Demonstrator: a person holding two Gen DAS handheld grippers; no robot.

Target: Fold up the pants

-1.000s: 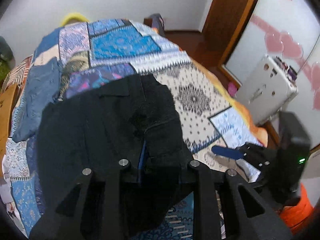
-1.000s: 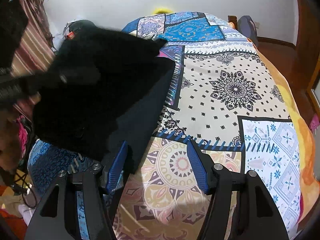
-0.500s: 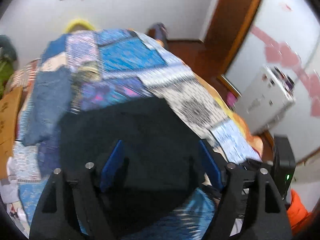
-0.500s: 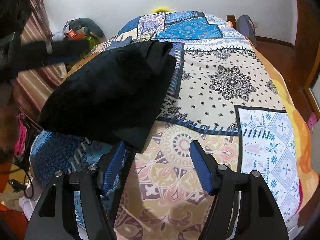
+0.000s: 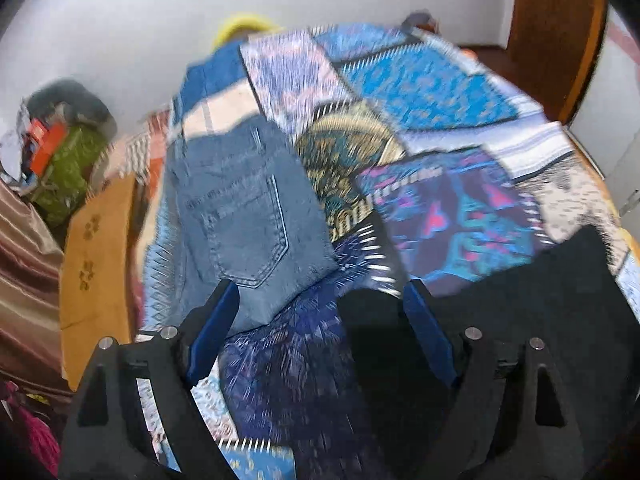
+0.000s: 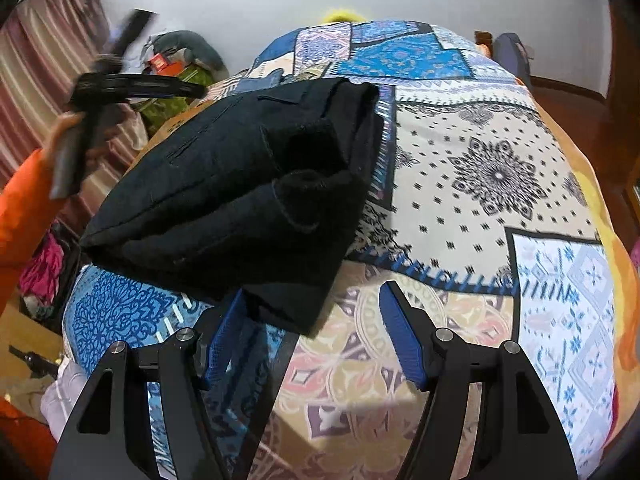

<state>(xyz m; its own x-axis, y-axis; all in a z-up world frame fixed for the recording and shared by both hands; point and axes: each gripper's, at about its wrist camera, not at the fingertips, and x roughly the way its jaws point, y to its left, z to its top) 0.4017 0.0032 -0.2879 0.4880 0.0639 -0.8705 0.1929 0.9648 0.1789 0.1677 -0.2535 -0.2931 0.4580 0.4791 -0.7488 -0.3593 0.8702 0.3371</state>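
Note:
The black pants [image 6: 248, 196] lie folded into a thick bundle on the patchwork bed cover; their edge shows at the lower right in the left wrist view [image 5: 540, 300]. My right gripper [image 6: 316, 336] is open and empty, its left finger just under the bundle's near corner. My left gripper [image 5: 320, 336] is open and empty, swung away to the left and above the bed; it shows raised at the far left in the right wrist view [image 6: 132, 84]. Folded blue jeans [image 5: 244, 216] lie ahead of the left gripper.
The bed cover [image 6: 500, 184] fills the right side. A brown board [image 5: 96, 248], a green bag [image 5: 64, 168] and striped curtains [image 6: 36, 60] stand left of the bed. A wooden door [image 5: 556, 28] is at the back right.
My left gripper let go of the black pants, opened and swung left toward the blue jeans. The pants dropped flat into a folded bundle. My right gripper stayed open.

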